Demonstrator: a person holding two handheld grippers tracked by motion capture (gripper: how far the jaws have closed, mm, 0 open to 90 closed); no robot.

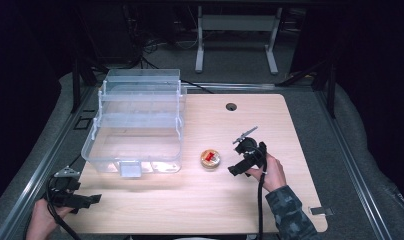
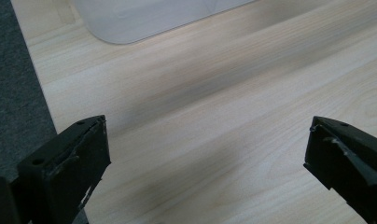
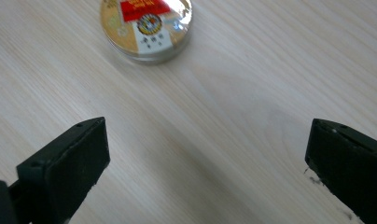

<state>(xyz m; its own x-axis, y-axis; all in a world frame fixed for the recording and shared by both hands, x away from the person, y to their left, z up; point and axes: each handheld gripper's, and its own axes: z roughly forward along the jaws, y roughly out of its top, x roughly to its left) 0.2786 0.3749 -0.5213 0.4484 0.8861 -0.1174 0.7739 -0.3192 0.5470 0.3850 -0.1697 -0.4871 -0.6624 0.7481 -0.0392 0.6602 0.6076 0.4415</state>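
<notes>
Nothing is picked up yet: the right gripper [image 1: 240,167] hangs wide open just beside the round tin [image 1: 210,159] on the table [image 1: 200,205], while the left gripper [image 1: 85,200], also open, idles near the clear bin [image 1: 135,120].

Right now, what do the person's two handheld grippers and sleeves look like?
Both grippers are black with two blocky, flat-faced jaws. The left gripper carries a grey three-cornered plate on top and trails a black cable; its jaw faces show pale scuffs in the left gripper view. The right gripper also has a grey plate and a black cable running down past a camouflage-patterned sleeve. The left hand shows no sleeve.
</notes>
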